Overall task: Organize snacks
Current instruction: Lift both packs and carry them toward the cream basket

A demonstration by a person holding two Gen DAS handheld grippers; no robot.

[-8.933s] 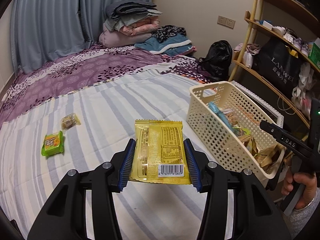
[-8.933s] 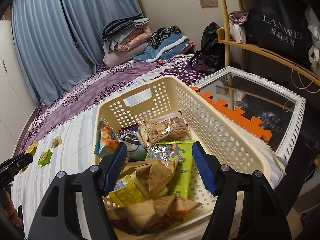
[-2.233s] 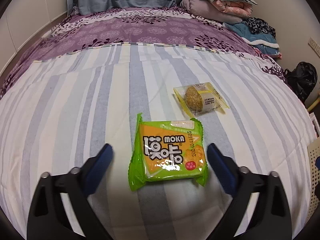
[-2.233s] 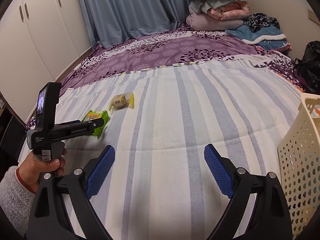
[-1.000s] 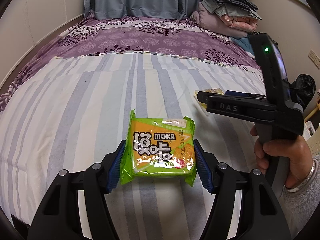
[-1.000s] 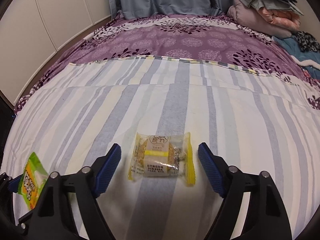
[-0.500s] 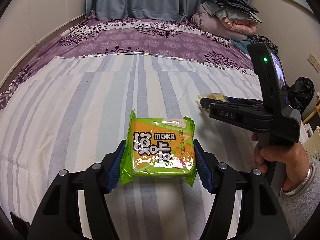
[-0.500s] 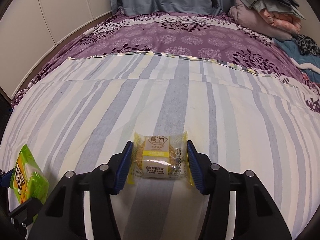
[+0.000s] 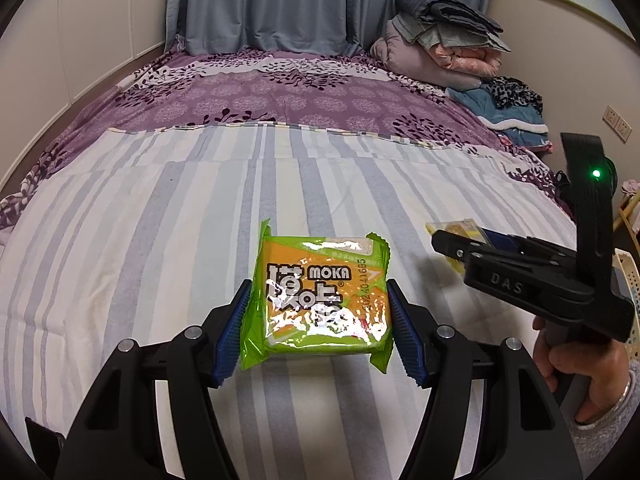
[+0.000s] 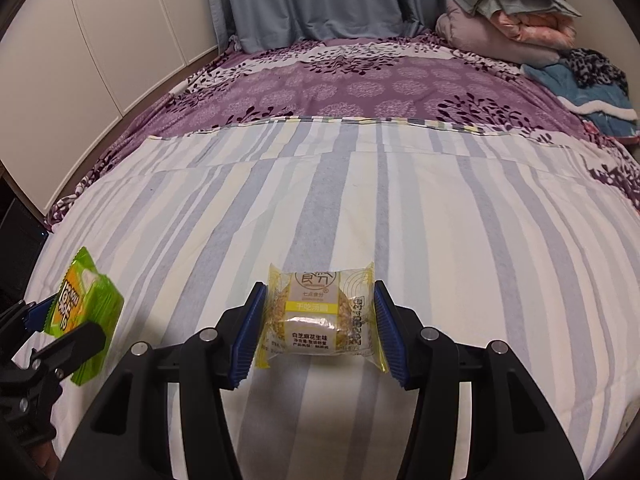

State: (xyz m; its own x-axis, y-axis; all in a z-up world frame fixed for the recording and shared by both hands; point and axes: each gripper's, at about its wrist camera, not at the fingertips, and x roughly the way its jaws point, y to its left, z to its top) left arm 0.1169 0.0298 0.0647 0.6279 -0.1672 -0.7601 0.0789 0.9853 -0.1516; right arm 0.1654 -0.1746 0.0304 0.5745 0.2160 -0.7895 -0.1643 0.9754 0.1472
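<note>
Left wrist view: our left gripper (image 9: 316, 330) pinches the glossy green-and-orange snack packet (image 9: 320, 300) above the striped sheet (image 9: 160, 240) — our right gripper (image 10: 318, 326), jaws just closed, clamps the clear-and-yellow sesame cake packet (image 10: 320, 314), lying loose a second ago.

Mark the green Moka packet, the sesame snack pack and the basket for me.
green Moka packet (image 9: 320, 300): left wrist view, middle of its printed front.
sesame snack pack (image 10: 318, 312): right wrist view, centre of the wrapper.
basket (image 9: 632, 276): left wrist view, perforated wall at the right edge.
</note>
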